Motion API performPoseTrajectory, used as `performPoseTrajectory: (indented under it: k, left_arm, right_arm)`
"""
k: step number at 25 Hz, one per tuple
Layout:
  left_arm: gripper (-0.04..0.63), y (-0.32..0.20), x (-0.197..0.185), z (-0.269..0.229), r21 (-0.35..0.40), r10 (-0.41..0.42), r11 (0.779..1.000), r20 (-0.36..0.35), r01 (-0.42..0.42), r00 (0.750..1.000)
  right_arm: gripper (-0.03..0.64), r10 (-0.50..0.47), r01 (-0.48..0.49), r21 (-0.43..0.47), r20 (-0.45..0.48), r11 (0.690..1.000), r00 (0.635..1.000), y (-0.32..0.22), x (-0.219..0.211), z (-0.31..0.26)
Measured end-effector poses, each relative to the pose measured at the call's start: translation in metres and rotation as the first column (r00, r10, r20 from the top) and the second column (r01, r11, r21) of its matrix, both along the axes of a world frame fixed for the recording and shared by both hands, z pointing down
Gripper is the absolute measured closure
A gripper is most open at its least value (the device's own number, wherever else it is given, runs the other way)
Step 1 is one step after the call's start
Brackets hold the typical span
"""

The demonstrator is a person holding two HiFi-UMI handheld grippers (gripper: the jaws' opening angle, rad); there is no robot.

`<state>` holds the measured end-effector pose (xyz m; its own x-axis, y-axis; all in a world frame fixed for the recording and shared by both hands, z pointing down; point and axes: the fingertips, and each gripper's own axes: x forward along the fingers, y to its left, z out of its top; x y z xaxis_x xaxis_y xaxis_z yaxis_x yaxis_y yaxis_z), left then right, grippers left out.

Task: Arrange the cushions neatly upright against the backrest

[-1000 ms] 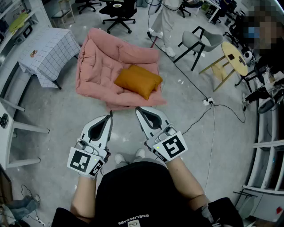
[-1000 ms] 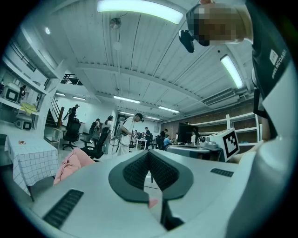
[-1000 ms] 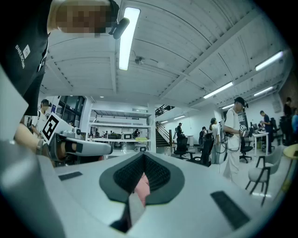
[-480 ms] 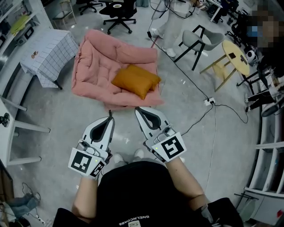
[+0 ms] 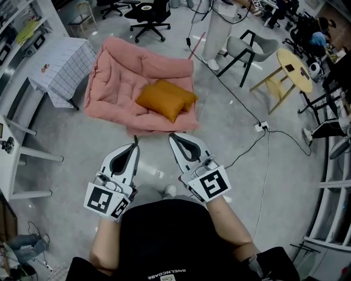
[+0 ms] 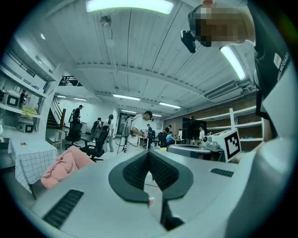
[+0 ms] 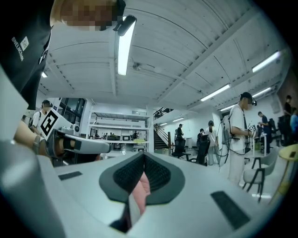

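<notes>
A pink padded floor sofa [image 5: 123, 77] stands on the grey floor ahead of me. One orange cushion [image 5: 166, 99] lies flat on its seat, toward the right arm, away from the backrest. My left gripper [image 5: 134, 146] and right gripper [image 5: 174, 136] are held side by side in front of my body, short of the sofa's near edge, both shut and empty. In the left gripper view the gripper [image 6: 149, 153] has its jaws together, with the sofa [image 6: 65, 165] low at the left. The right gripper [image 7: 143, 157] likewise has its jaws together, and pink sofa fabric [image 7: 142, 188] shows beyond them.
A table with a checked cloth [image 5: 60, 68] stands left of the sofa, with a white bench [image 5: 16, 159] nearer me. A black office chair [image 5: 148, 13], a standing person [image 5: 216, 30], a grey chair [image 5: 249, 49] and a round wooden table [image 5: 293, 68] lie beyond. A cable and socket [image 5: 262, 127] cross the floor at right.
The sofa and cushion have drifted a little left in the head view. Both grippers keep the same shut pose. My feet have stepped, and the standing person has moved right.
</notes>
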<state>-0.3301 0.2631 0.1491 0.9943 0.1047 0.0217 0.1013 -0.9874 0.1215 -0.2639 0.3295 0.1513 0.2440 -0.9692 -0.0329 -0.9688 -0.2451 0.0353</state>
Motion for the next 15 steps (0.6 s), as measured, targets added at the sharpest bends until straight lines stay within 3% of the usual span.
performPoseTrajectory:
  k: [15]
  left_arm:
    - [0.584,-0.016,0.022,0.026,-0.015,-0.012,1.0,0.03,0.012,0.999]
  right_arm:
    - [0.607,-0.006,0.006,-0.023,0.034,1.0,0.999,-0.006,0.028,0.023]
